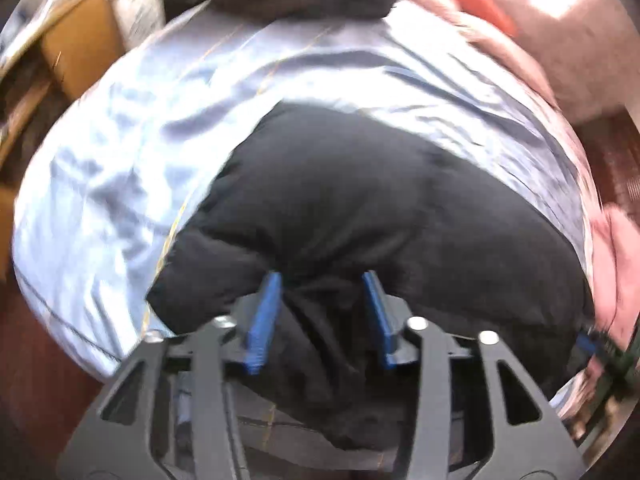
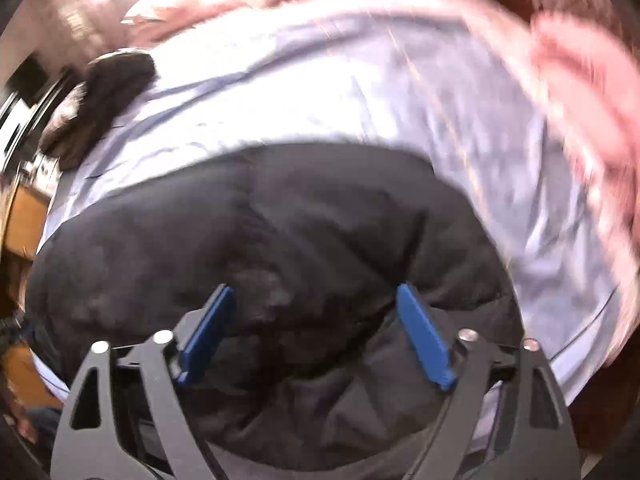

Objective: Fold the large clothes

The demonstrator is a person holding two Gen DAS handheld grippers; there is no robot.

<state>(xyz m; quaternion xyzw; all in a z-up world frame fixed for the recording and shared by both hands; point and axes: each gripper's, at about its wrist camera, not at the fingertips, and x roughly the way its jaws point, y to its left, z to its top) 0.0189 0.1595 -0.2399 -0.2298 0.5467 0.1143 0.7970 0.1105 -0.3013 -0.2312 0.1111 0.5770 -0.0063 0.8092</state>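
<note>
A thick black padded garment [image 1: 360, 208] lies on a pale blue bedsheet [image 1: 120, 152]. In the left wrist view my left gripper [image 1: 322, 280] has its blue fingers [image 1: 266, 320] apart, with a bunched fold of the black garment between them. In the right wrist view the same black garment [image 2: 260, 240] fills the lower half, and my right gripper [image 2: 314, 292] stands wide open with the black cloth between its blue fingers [image 2: 420, 332]. Both views are motion-blurred.
The bedsheet [image 2: 360, 92] covers a bed. A pink blanket [image 2: 580, 92] lies along the right side and far edge. A second dark garment [image 2: 108, 92] lies at the far left of the bed. Brown wooden furniture [image 1: 80, 44] and reddish floor [image 1: 36, 344] surround the bed.
</note>
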